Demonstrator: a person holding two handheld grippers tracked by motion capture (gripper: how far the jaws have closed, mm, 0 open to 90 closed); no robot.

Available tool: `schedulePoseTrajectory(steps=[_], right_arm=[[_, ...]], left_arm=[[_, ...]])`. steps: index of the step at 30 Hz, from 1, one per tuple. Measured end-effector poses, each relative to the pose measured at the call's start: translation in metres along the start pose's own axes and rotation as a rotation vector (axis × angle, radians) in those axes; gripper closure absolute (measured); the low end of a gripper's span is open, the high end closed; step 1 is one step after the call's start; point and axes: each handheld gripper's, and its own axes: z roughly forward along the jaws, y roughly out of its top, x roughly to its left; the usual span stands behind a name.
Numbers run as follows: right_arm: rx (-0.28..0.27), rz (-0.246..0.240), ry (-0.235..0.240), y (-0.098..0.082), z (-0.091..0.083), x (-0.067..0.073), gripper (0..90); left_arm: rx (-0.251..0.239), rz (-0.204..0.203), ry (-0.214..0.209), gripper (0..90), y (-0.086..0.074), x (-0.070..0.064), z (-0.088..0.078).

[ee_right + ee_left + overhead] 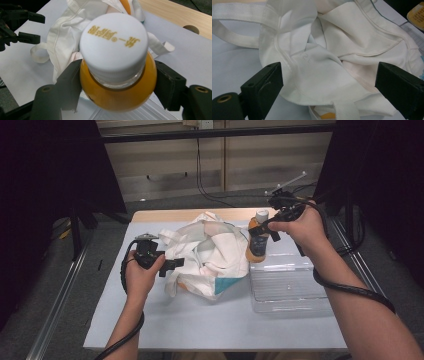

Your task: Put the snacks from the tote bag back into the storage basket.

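Right tongs (117,82) clamping orange bottle (120,95) above clear bin's (290,290) edge, left tongs (329,85) agape over bag (324,62).

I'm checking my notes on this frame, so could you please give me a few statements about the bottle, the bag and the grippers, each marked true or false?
1. The right gripper is shut on the orange bottle. True.
2. The bottle's cap is missing. False: a white cap with gold lettering is on it.
3. The left gripper has its jaws open, facing the white cloth bag. True.
4. The bottle lies flat inside the clear plastic container. False: it is upright in the right gripper, at the container's far left corner.
5. The cloth bag sits to the left of the clear container in the high view. True.
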Motion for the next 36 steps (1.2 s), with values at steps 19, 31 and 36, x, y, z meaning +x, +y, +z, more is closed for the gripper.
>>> schedulePoseTrajectory(steps=[19, 31, 36], right_arm=[[0.039, 0.009, -0.026, -0.016, -0.003, -0.008, 30.4], [0.057, 0.017, -0.027, -0.023, 0.005, -0.01, 30.5], [0.066, 0.019, -0.025, -0.026, 0.012, -0.012, 30.4]], left_arm=[[0.005, 0.004, 0.0, 7.6, 0.001, -0.002, 0.002], [0.008, 0.011, 0.004, 7.6, 0.0, -0.001, 0.002], [0.007, 0.01, 0.002, 7.6, 0.0, -0.001, 0.002]])
